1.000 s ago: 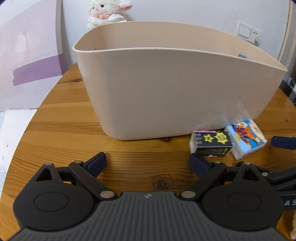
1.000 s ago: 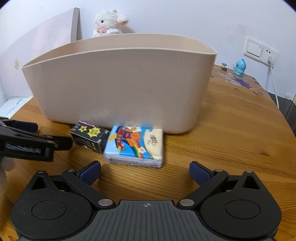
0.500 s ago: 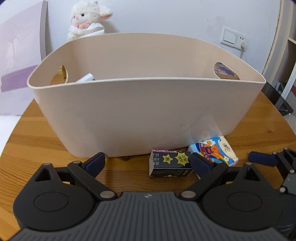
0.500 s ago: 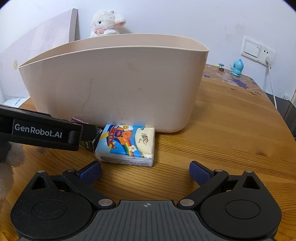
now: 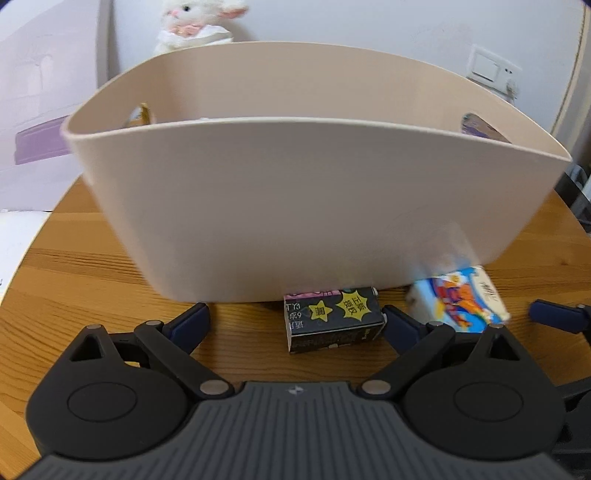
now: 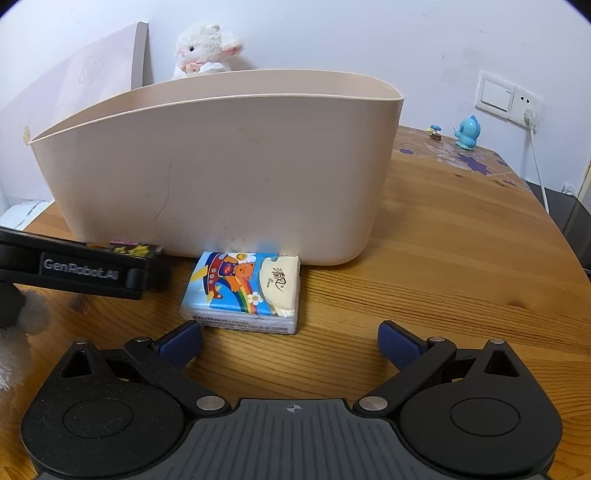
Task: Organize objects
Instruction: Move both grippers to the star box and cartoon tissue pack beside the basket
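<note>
From my left wrist view, my left gripper (image 5: 295, 325) hangs low over the wooden counter (image 5: 92, 280) with its fingers spread wide and nothing between them. The black box with yellow stars (image 5: 332, 319) lies on the counter just ahead, nearer my right-hand fingertip, against the foot of the beige tub (image 5: 314, 206). The cartoon tissue pack (image 5: 458, 299) lies just right of the box, also by the tub. A plush lamb (image 5: 195, 22) sits behind the tub. From my right wrist view, my right gripper (image 6: 290, 338) is likewise spread apart and empty, with the tissue pack (image 6: 242, 290) just ahead of its left fingertip, touching the tub (image 6: 221, 173). My left gripper (image 6: 81, 273) reaches in from the left, covering most of the black box (image 6: 135, 248).
</note>
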### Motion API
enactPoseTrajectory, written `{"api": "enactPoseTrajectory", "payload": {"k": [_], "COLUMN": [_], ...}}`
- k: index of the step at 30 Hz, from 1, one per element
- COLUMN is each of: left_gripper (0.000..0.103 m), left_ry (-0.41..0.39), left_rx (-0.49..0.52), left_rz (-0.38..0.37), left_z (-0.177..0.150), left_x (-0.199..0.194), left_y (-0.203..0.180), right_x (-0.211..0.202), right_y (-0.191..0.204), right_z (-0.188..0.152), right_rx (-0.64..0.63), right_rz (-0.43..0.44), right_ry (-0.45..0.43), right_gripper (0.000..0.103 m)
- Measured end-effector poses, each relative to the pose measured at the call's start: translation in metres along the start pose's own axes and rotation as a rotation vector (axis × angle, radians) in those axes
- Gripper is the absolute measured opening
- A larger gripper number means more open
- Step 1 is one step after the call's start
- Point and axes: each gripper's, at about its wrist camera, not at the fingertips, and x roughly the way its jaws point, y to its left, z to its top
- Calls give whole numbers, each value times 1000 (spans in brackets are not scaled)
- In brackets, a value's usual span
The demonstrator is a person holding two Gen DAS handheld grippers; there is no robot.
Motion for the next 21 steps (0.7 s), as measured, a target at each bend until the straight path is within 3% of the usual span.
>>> {"api": "enactPoseTrajectory", "payload": {"k": [9, 16, 21], "left_gripper": [97, 90, 89], "left_ry": [-32, -51, -59], "left_rx": [-1, 12, 16], "left_rz": [59, 50, 45], "left_z": [-3, -3, -8], "left_x": [1, -1, -3], "left_y": [24, 24, 25], "right_x": [6, 3, 9], "right_y": [18, 23, 29], "right_z": [7, 8, 10], "right_rx": [-35, 24, -25], "right_rz": [13, 58, 41], "right_ry": [-6, -8, -6], "right_gripper": [103, 103, 103]}}
